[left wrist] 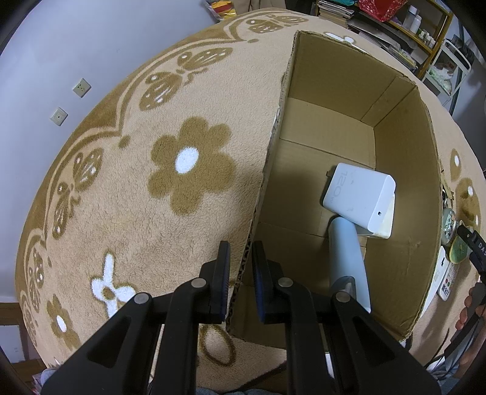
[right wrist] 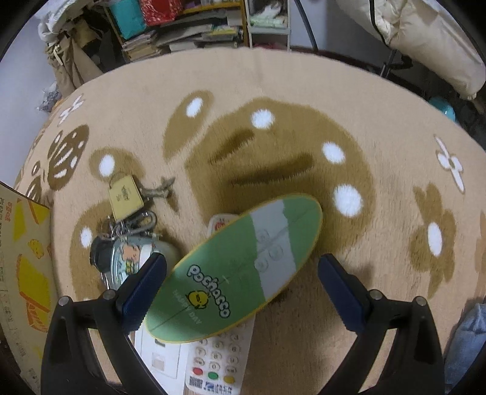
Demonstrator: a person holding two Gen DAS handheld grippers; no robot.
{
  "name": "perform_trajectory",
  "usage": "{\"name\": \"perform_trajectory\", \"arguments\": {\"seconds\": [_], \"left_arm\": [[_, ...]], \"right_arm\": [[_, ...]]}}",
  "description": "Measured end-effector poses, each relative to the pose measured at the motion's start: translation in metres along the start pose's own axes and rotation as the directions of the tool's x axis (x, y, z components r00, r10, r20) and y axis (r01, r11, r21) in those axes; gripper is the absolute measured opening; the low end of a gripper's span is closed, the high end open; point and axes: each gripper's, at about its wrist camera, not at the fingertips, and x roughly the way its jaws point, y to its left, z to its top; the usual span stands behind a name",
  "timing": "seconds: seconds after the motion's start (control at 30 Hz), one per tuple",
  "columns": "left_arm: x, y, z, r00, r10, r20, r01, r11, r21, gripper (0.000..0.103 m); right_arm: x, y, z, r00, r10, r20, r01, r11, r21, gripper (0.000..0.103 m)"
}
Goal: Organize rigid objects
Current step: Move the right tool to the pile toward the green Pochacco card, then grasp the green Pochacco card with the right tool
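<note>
In the left wrist view an open cardboard box [left wrist: 404, 170] stands on the flowered rug. Inside lie a white charger block [left wrist: 358, 197] and a pale blue cylinder [left wrist: 349, 252]. My left gripper [left wrist: 241, 273] is shut on the box's near left wall, one finger on each side. In the right wrist view my right gripper [right wrist: 243, 288] is open, its fingers either side of a green oval "Pochacco" case [right wrist: 237, 270]. The case lies tilted on a white remote [right wrist: 218, 358]. A round tin with a cartoon print [right wrist: 127, 258], a key ring and a brass padlock [right wrist: 124, 197] lie to its left.
The box's printed outer wall [right wrist: 21, 258] shows at the left edge of the right wrist view. Shelves with books and boxes [right wrist: 182, 24] stand beyond the rug. A wall with sockets [left wrist: 82, 88] is at the far left.
</note>
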Motion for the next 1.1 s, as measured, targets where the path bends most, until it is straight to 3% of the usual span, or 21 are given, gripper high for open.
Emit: {"name": "perform_trajectory", "arguments": {"seconds": [0.3, 0.47, 0.77, 0.9, 0.97, 1.1], "left_arm": [[0.0, 0.0, 0.0, 1.0, 0.002, 0.0, -0.002, 1.0, 0.0, 0.014], [0.001, 0.0, 0.0, 1.0, 0.005, 0.0, -0.005, 1.0, 0.002, 0.015], [0.001, 0.0, 0.0, 1.0, 0.006, 0.0, -0.006, 1.0, 0.003, 0.015], [0.001, 0.0, 0.0, 1.0, 0.007, 0.0, -0.007, 1.0, 0.004, 0.015], [0.001, 0.0, 0.0, 1.0, 0.008, 0.0, -0.008, 1.0, 0.005, 0.015], [0.001, 0.001, 0.0, 1.0, 0.01, 0.0, -0.01, 1.0, 0.007, 0.015]], "right_arm": [[-0.002, 0.001, 0.002, 0.999, 0.033, 0.019, -0.033, 0.999, 0.019, 0.103], [-0.003, 0.011, 0.002, 0.995, -0.079, 0.064, 0.08, 0.997, -0.016, 0.103], [0.008, -0.004, 0.0, 0.996, -0.089, -0.001, 0.089, 0.995, 0.034, 0.103], [0.008, 0.005, -0.004, 0.991, -0.133, -0.007, 0.133, 0.991, -0.018, 0.103], [0.004, 0.008, -0.011, 0.986, -0.164, 0.016, 0.165, 0.985, -0.042, 0.086], [0.003, 0.013, -0.014, 0.991, -0.128, 0.024, 0.129, 0.99, -0.052, 0.067]]}}
